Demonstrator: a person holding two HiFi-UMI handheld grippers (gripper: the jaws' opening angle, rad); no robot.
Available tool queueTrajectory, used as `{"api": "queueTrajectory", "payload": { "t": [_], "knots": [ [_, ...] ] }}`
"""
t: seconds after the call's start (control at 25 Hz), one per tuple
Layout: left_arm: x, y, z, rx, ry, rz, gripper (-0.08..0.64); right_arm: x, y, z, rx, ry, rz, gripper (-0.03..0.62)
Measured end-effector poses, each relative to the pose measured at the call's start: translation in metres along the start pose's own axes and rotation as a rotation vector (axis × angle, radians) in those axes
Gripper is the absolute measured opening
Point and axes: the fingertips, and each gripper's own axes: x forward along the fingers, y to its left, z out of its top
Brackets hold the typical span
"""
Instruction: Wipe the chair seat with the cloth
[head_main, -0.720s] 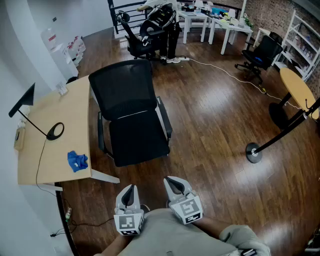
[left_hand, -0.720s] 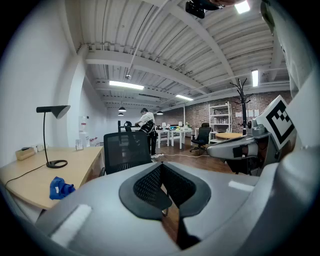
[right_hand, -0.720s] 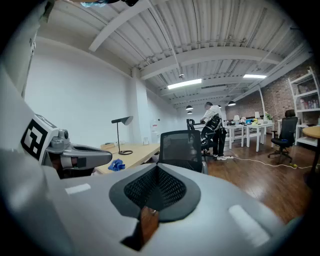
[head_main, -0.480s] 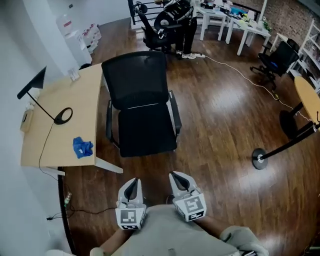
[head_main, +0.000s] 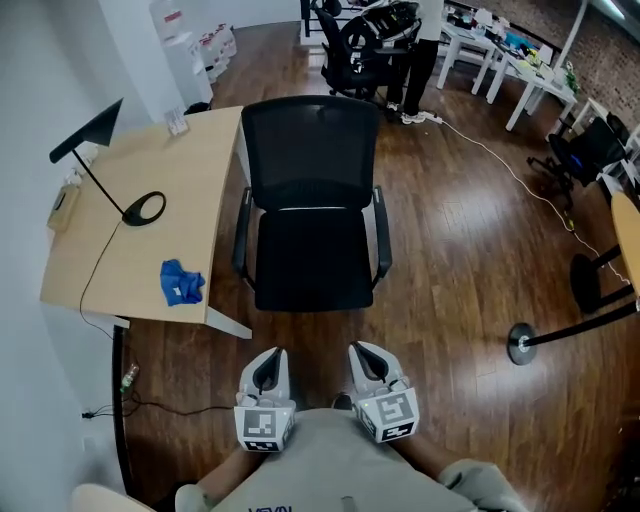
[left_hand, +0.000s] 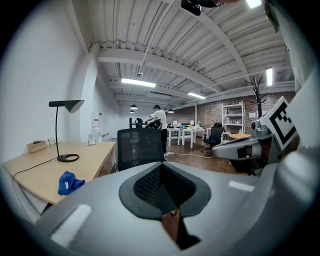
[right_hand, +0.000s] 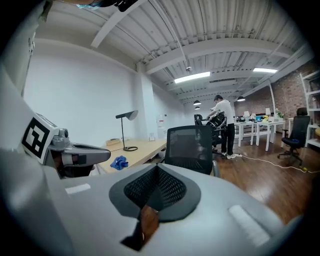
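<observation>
Cloth (head_main: 181, 282) on desk (head_main: 200, 180), well left of jaws

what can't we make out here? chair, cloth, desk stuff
- Chair seat: in the head view it is too dark to show dirt. In the gripper views it is hidden behind the left tool and right tool; only the backrest shows.
- Chair base: in the head view it is hidden under the seat.
- Blue cloth: too small in every view to tell folds.
- Small box at the desk's left edge: too small in the head view to name.
</observation>
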Motion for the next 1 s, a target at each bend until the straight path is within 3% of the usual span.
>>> {"api": "queueTrajectory", "payload": {
  "t": [0.2,0.4,0.72,1.0],
  "knots": [
    [0.032,0.071,0.012,-0.003,-0.029,0.027,0.005,0.071,0.016,0.023,-0.055,0.02,0.013,0.032],
    [0.052,0.164,0.017,-0.017,-0.058,0.136,0.005,0.158,0.046,0.052,-0.129,0.017,0.07,0.044],
    [0.032,0.317,-0.008,-0.09,-0.007,0.357,0.005,0.296,0.157,0.064,-0.266,0.11,0.301,0.066],
    [0.001,0.398,-0.034,-0.129,0.01,0.519,0.005,0.381,0.259,0.021,-0.36,0.224,0.522,0.124]
  ]
}}
